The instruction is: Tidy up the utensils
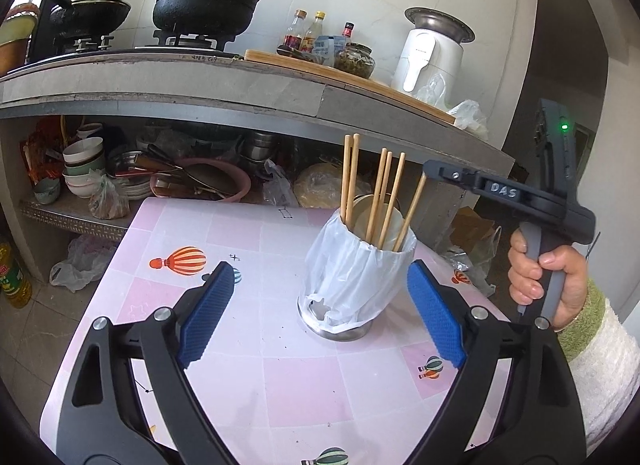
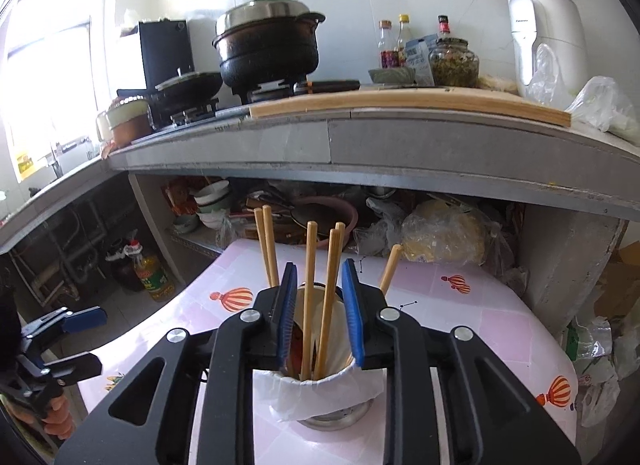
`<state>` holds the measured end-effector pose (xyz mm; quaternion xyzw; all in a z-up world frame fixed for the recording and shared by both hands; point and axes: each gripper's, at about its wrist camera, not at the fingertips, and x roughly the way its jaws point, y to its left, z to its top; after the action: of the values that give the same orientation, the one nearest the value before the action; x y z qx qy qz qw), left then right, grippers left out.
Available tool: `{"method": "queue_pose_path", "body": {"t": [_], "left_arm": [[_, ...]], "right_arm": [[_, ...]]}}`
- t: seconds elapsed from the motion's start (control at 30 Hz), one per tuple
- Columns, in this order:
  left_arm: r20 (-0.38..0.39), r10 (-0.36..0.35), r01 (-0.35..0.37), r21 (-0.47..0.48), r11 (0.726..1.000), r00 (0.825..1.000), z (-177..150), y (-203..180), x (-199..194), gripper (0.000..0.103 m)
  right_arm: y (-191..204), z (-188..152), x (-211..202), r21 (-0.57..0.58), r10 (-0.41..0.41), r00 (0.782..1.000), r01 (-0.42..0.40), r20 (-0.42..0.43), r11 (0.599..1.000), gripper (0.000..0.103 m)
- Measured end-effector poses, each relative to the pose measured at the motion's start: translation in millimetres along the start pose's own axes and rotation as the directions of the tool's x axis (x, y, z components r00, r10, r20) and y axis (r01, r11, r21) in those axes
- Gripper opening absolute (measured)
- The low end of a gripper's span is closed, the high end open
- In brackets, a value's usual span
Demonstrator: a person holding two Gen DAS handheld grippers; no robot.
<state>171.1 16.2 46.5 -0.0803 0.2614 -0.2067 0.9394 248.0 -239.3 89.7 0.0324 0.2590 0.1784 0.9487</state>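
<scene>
Right hand-held gripper [image 2: 320,301] ribbed blue pads, slender wooden chopsticks [image 2: 310,297] between

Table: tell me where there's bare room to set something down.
The table is bare left of the chopstick holder, around the balloon print, and between the holder and its near edge. The lower shelf behind and the counter are crowded.

pink balloon-print tablecloth [image 1: 304,385], tan chopsticks [image 1: 394,195], white bag [image 1: 352,277]

R tongs [image 2: 319,307] part open over holder [image 2: 320,397]; two chopsticks [image 2: 309,297] between pads, untouched.
</scene>
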Motion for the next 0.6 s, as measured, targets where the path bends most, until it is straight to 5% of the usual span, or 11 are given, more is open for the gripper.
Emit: {"method": "queue_pose_path", "body": {"t": [0.27, 0.6], "left_arm": [[-0.005, 0.017, -0.016, 0.008, 1.0, 1.0, -10, -13, -14, 0.089], [-0.072, 0.143, -0.139, 0.062, 0.988, 0.987, -42, -38, -21, 0.092]], "right_arm": [[4, -36, -73, 0.093, 0.0, 0.999, -0.005, 0.054, 0.996, 0.052], [19, -134, -111, 0.146, -0.187, 0.975, 0.204, -0.123, 0.968, 0.073]]}}
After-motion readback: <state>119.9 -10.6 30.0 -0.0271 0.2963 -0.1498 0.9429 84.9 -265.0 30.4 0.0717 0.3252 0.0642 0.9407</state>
